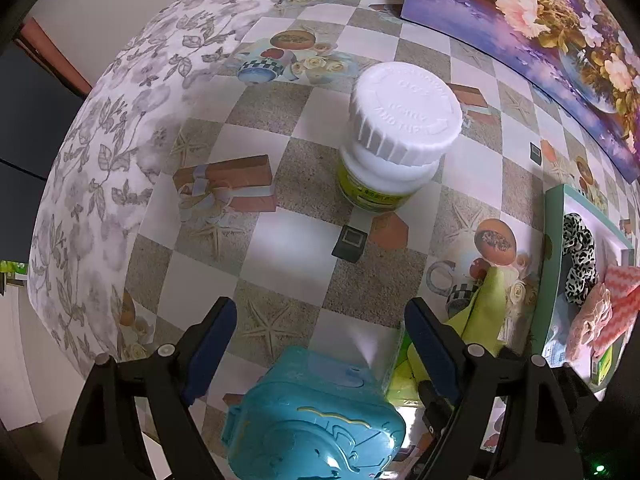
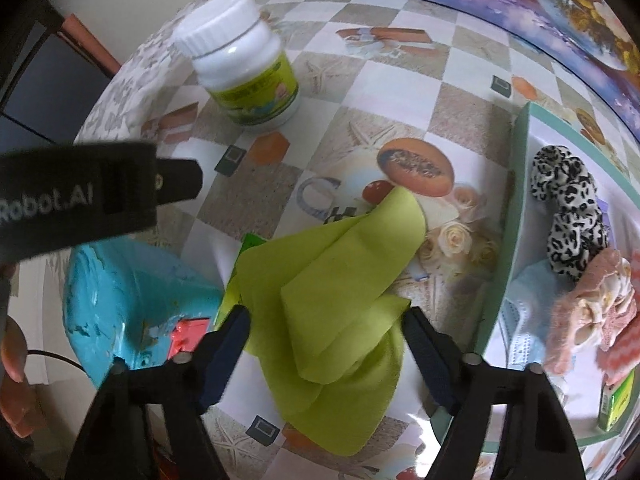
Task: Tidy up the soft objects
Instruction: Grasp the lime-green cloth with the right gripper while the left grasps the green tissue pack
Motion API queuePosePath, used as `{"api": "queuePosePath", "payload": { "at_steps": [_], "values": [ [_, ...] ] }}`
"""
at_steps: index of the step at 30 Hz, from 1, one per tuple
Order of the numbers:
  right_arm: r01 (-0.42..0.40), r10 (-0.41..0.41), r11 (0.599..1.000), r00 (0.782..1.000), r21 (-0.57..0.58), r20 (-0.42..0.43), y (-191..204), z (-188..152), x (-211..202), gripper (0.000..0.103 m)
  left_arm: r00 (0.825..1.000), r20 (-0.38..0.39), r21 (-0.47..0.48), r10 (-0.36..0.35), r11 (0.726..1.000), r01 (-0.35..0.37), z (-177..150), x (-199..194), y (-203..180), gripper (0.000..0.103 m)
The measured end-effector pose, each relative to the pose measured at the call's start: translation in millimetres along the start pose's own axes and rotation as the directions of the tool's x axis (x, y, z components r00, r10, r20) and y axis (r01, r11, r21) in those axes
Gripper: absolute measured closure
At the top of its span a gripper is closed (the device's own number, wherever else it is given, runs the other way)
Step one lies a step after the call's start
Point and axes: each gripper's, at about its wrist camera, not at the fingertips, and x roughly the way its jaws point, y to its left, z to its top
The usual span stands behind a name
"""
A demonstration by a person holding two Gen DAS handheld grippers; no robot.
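A lime green cloth (image 2: pixel 340 292) lies crumpled on the patterned table, between the fingers of my open right gripper (image 2: pixel 326 320), which hovers over it; a corner shows in the left wrist view (image 1: pixel 486 312). A green-rimmed tray (image 2: pixel 510 216) at the right holds a leopard-print scrunchie (image 2: pixel 568 208), a pink fuzzy item (image 2: pixel 588 312), a pink zigzag cloth (image 2: pixel 620 352) and a pale blue cloth (image 2: pixel 520 320). The tray also shows in the left wrist view (image 1: pixel 554 264). My left gripper (image 1: pixel 320 340) is open above a turquoise plastic toy case (image 1: pixel 316 416).
A white-capped jar with a green label (image 1: pixel 392 136) stands upright mid-table, also in the right wrist view (image 2: pixel 244 60). A floral picture (image 1: pixel 540 28) leans at the back. A small green box (image 2: pixel 616 400) sits in the tray. The table edge curves at the left.
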Motion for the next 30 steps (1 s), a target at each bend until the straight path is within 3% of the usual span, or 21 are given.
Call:
{"api": "queuePosePath", "payload": {
  "at_steps": [2,10,12,21,30],
  "values": [
    [-0.027,0.027,1.0,1.0,-0.002,0.001,1,-1,0,0.041,1.0,0.003,0.001,0.0,1.0,0.0,1,-1,-1,0.016],
    [-0.075,0.075,0.997,0.997,-0.002,0.03,0,0,-7,0.09,1.0,0.008,0.007,0.001,1.0,-0.001,2,-1,-2,0.017],
    [-0.07,0.07,0.998,0.997,0.001,0.037,-2,1,-9,0.095,1.0,0.01,0.009,0.001,1.0,-0.001,1,-2,-3,0.017],
    [-0.078,0.073,0.996,0.993,0.043,0.095,-20,8,-31,0.097,1.0,0.017,0.031,-0.024,0.999,0.023,1,-5,-11,0.017],
    [-0.001,-0.025,0.99,0.982,0.141,0.186,-35,-10,-67,0.097,0.998,0.022,0.086,-0.051,0.995,0.049,-4,-8,-32,0.017]
  ]
}}
